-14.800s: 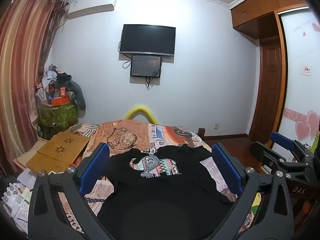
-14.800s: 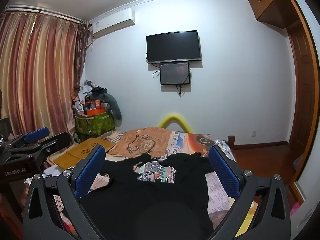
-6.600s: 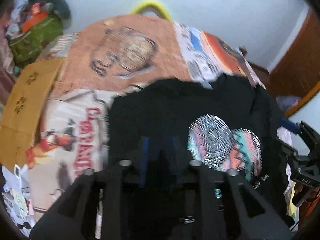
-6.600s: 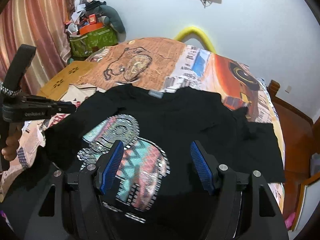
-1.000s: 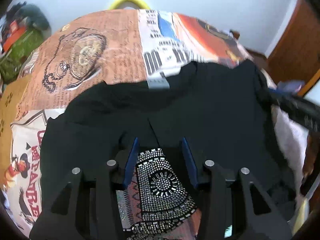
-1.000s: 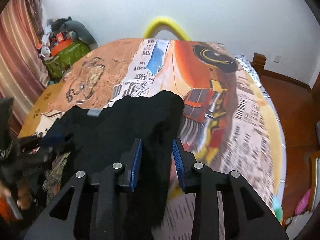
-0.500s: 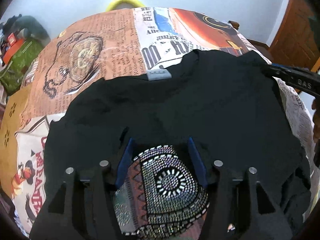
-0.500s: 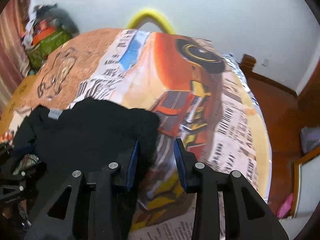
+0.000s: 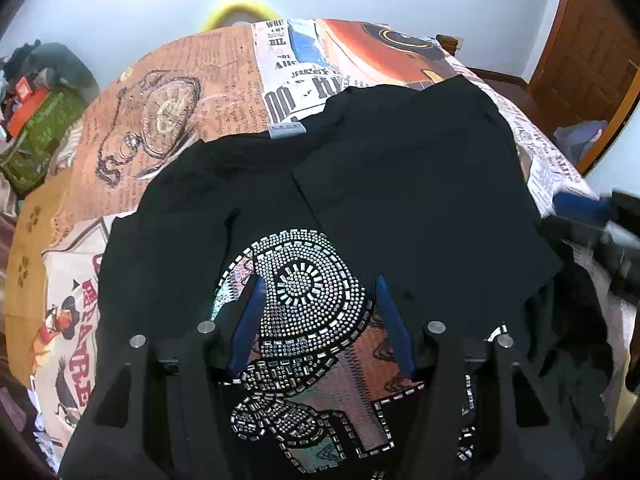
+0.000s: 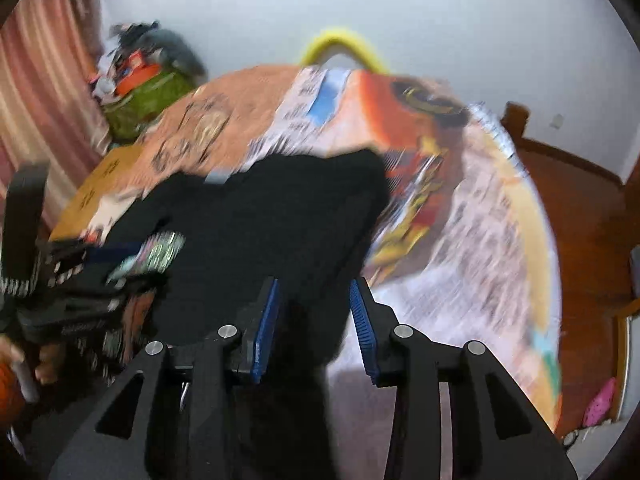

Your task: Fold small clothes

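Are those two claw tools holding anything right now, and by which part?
The left gripper stands open over the black shirt, holding nothing. The right gripper has black cloth between its pads; blur hides whether they pinch it.

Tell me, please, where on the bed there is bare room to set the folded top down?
Free: the orange bedspread beyond the grey neck label, and the car-print strip right of the black top. Crowded: the near edge, under both claws.

Prob. bedroom: bed (image 9: 224,92), curtain (image 10: 44,60)
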Demonstrator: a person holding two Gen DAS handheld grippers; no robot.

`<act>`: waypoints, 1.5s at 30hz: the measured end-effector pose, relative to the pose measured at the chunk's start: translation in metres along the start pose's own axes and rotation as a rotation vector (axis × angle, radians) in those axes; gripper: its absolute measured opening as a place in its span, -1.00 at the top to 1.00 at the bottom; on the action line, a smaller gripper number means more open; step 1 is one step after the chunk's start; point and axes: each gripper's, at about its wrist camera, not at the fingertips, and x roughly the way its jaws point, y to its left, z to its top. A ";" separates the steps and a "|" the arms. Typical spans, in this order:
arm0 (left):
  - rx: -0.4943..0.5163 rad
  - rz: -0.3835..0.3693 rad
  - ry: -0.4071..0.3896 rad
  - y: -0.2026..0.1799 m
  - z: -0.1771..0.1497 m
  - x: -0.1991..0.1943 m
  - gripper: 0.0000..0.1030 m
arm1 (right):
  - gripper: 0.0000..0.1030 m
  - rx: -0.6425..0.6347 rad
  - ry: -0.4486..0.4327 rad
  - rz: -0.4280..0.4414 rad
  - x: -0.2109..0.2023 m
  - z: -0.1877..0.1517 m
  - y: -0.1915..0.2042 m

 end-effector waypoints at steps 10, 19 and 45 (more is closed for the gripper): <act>-0.021 0.079 0.022 0.031 -0.022 -0.019 -0.20 | 0.30 0.028 0.027 -0.094 -0.010 -0.027 -0.022; -0.139 0.123 -0.023 0.101 -0.077 -0.093 -0.24 | 0.21 0.074 -0.037 -0.085 -0.078 -0.051 -0.018; -0.350 0.049 0.066 0.113 -0.220 -0.116 0.90 | 0.71 0.037 0.154 -0.009 -0.047 -0.139 0.029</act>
